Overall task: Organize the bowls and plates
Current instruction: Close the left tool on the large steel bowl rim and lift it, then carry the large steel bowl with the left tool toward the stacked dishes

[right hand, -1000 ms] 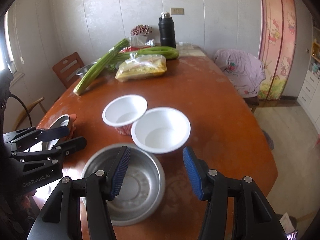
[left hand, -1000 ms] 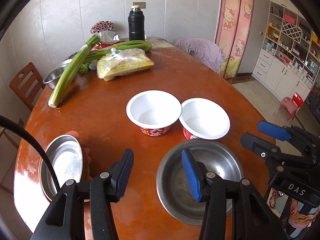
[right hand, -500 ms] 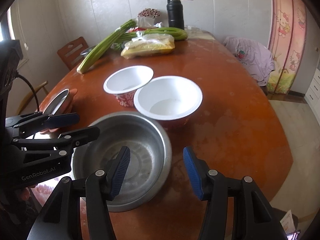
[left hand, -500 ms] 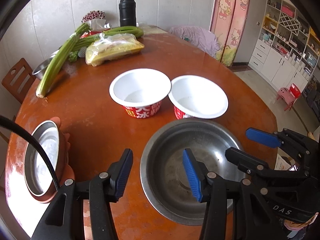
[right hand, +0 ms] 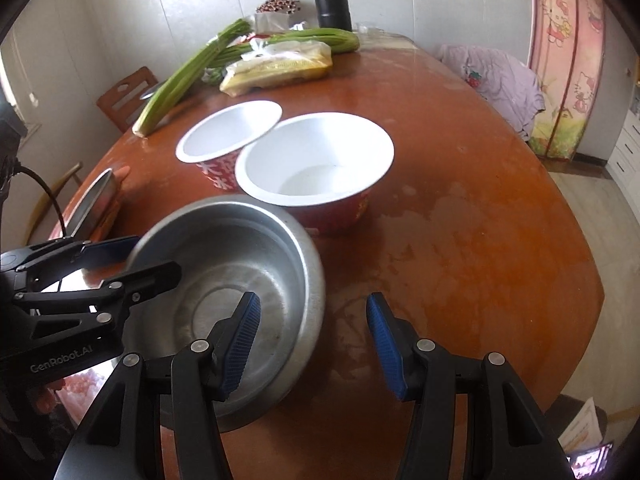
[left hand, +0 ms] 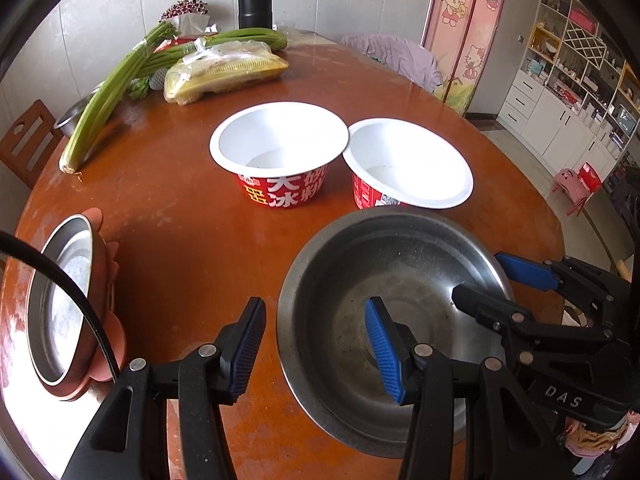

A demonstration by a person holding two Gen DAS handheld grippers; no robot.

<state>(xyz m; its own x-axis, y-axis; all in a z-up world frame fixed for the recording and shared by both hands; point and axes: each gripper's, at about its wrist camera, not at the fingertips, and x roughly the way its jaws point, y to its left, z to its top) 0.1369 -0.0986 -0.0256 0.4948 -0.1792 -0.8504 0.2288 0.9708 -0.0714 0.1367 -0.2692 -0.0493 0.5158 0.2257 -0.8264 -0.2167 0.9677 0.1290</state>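
The big steel bowl [left hand: 394, 312] sits at the near edge of the table [left hand: 180, 208], just in front of two white paper bowls [left hand: 280, 148], with one steel plate in a pinkish holder [left hand: 64, 300] off to the left. Nothing looks stacked yet, so basically all the sorting's still to do. Left gripper [left hand: 316, 350] and right gripper [right hand: 312, 344] each straddle the steel bowl's rim, jaws partly open and gripping nothing.

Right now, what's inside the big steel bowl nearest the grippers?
Nothing loose: the steel bowl shows only a bare, smudged bottom. The left gripper and right gripper each straddle its rim, one finger inside, and those fingers hide patches of the inner wall.
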